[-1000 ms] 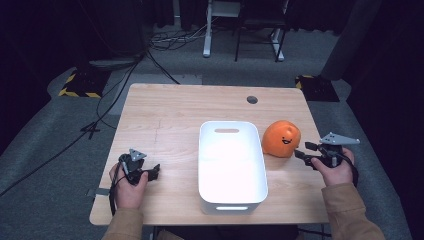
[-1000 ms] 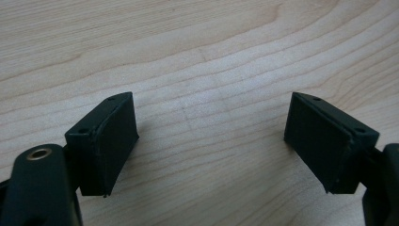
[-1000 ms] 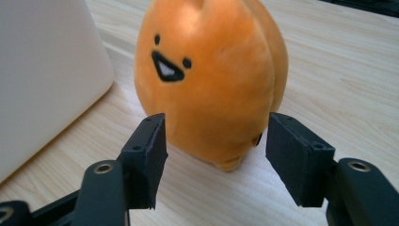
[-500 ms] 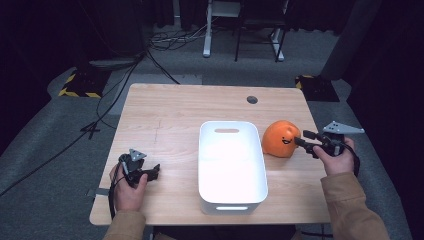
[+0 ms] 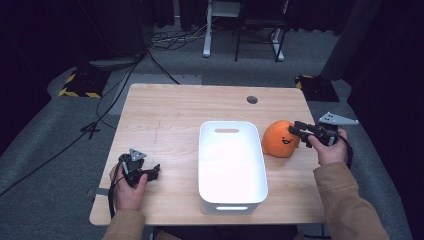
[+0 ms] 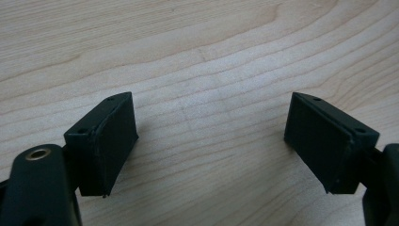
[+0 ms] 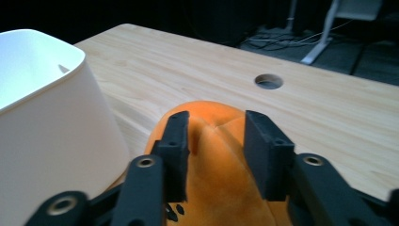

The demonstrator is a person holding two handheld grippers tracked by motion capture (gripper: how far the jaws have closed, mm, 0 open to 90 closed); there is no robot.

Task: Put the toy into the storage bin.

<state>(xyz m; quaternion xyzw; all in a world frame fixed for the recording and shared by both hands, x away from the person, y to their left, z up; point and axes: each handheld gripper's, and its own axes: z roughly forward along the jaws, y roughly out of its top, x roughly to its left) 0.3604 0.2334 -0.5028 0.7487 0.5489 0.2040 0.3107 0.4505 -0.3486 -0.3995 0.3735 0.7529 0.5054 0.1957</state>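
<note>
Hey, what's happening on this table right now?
A person at a wooden table holds a gripper in each hand. The right gripper has just been closing its jaws on the top of an orange plush toy, pinching a fold of its fabric between them. The toy sits on the table just right of a white bin, which looks empty. The left gripper rests on the table to the bin's left, its jaws open with only bare wood between them.

**Count of things on and around the table**

One wooden table (image 5: 165,115). One white plastic bin (image 5: 231,165). One orange plush toy (image 5: 280,140). Two handheld grippers: the left gripper (image 5: 150,172) and the right gripper (image 5: 298,133). One round cable hole (image 5: 252,99) in the tabletop.
</note>
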